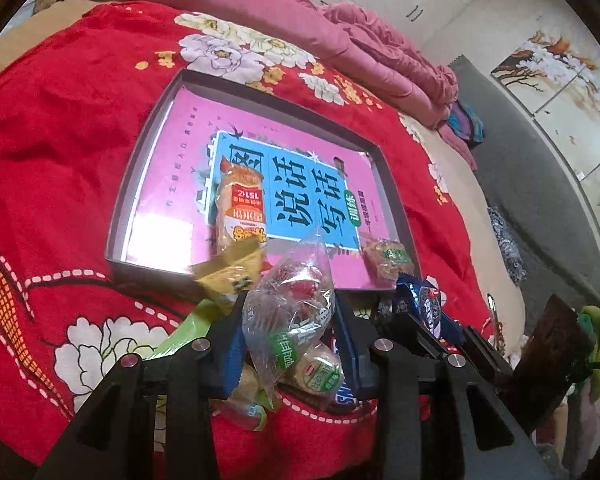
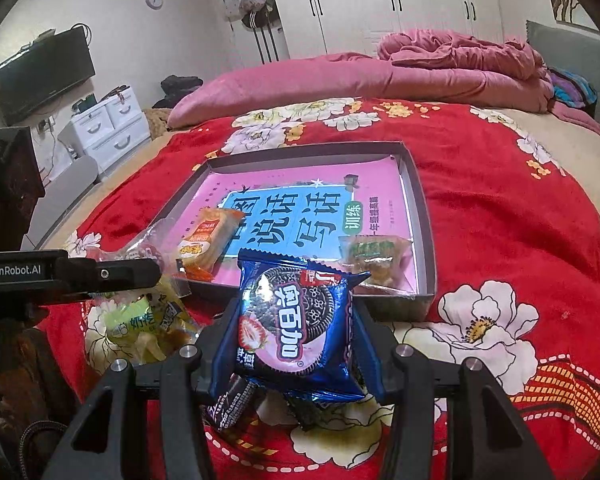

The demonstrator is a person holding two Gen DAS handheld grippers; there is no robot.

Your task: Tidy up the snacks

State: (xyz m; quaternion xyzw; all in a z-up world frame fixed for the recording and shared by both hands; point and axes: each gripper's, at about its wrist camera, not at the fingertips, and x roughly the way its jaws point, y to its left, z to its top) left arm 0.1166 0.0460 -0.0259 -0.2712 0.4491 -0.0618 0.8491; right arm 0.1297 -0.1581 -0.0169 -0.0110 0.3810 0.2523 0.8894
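A grey shallow box [image 1: 138, 184] [image 2: 422, 208] with a pink book inside lies on the red bedspread. In it lie an orange cracker pack [image 1: 240, 208] [image 2: 208, 236] and a small green-labelled pastry pack [image 1: 388, 258] [image 2: 374, 254]. My left gripper [image 1: 288, 320] is shut on a clear plastic bag of red sweets [image 1: 292, 300], held just short of the box's near wall. My right gripper [image 2: 296, 328] is shut on a blue Oreo pack [image 2: 296, 320], also just before the box. The left gripper shows in the right wrist view [image 2: 100, 276].
Loose snacks lie on the bedspread near the grippers: yellow and green packs [image 2: 140, 324] [image 1: 228, 276], a round green-labelled pastry [image 1: 320, 372], dark wrappers [image 2: 236, 400]. Pink quilts [image 2: 340, 76] pile at the far side. A white drawer unit [image 2: 108, 128] and TV stand left.
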